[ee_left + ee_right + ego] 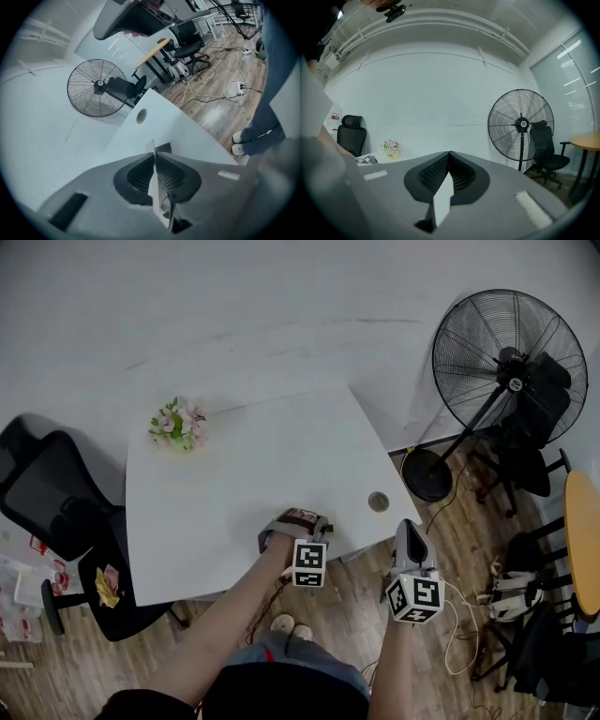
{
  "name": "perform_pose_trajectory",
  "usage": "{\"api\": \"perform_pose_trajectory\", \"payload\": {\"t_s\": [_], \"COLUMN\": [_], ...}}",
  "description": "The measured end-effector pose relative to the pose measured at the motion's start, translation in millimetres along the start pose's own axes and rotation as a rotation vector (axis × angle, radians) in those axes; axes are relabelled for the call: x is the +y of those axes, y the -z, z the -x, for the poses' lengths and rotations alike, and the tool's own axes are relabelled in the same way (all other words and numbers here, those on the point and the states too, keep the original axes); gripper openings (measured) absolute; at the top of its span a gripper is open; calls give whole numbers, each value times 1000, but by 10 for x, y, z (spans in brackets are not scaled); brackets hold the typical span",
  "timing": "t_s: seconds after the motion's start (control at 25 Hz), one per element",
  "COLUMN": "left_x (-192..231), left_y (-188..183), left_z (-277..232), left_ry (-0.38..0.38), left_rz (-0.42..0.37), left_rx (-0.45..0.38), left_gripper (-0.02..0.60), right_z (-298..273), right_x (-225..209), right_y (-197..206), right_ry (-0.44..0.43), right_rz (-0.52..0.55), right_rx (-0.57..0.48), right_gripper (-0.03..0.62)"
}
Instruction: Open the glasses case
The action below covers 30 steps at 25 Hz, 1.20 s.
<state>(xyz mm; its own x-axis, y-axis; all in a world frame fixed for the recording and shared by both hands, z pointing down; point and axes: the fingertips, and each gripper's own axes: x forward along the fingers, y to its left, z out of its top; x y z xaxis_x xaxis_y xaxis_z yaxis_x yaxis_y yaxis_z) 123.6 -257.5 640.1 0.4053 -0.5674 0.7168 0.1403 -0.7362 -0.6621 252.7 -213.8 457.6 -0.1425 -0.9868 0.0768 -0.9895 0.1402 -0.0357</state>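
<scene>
A small brown-red glasses case [306, 514] lies at the front edge of the white table [234, 493]. My left gripper [298, 519] tilts down onto it, mostly covering it. In the left gripper view that gripper [153, 143] has its jaws shut together, and a dark piece of the case [165, 148] shows just past the tips. I cannot tell whether an edge of the case is pinched. My right gripper [408, 527] hovers level, off the table's right front corner. It [449, 153] is shut on nothing and faces the far wall.
A small pot of pink flowers [178, 423] stands at the table's far left, and a round cable hole [378, 502] sits near its right edge. A black standing fan [511, 367] and chair are at the right. Another black chair [47, 502] is at the left. Cables [459, 615] lie on the wood floor.
</scene>
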Motion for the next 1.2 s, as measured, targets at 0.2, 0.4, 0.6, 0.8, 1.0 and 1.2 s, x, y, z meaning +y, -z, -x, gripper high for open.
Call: {"api": "perform_pose_trajectory", "payload": {"t_s": [0.2,0.4,0.6,0.8,1.0,1.2], "left_x": [179,317,447,532,595,614], "left_y": [36,100,143,209,260,277], "left_z": [-63,-164,-288,-418,-542,-566], "left_ry": [18,37,41,58,68,70], "left_rz": [2,5,38,43,42,51], "left_rx": [-5,8,7,17,27,19], "left_gripper": [21,28,30,37,43,43], "right_z": [-27,-41,-41,-38,-50,-56], "right_x": [-34,-77,-131,-186,-243,-247], "right_y": [-19,0,5,37,49,42], "right_ry": [4,13,24,41,56,64], "right_rz": [-2,-4,-5,-7,-5,-4], "right_rx": [-4,-2,3,16,22,23], "right_gripper": [12,12,12,12,12,12]}}
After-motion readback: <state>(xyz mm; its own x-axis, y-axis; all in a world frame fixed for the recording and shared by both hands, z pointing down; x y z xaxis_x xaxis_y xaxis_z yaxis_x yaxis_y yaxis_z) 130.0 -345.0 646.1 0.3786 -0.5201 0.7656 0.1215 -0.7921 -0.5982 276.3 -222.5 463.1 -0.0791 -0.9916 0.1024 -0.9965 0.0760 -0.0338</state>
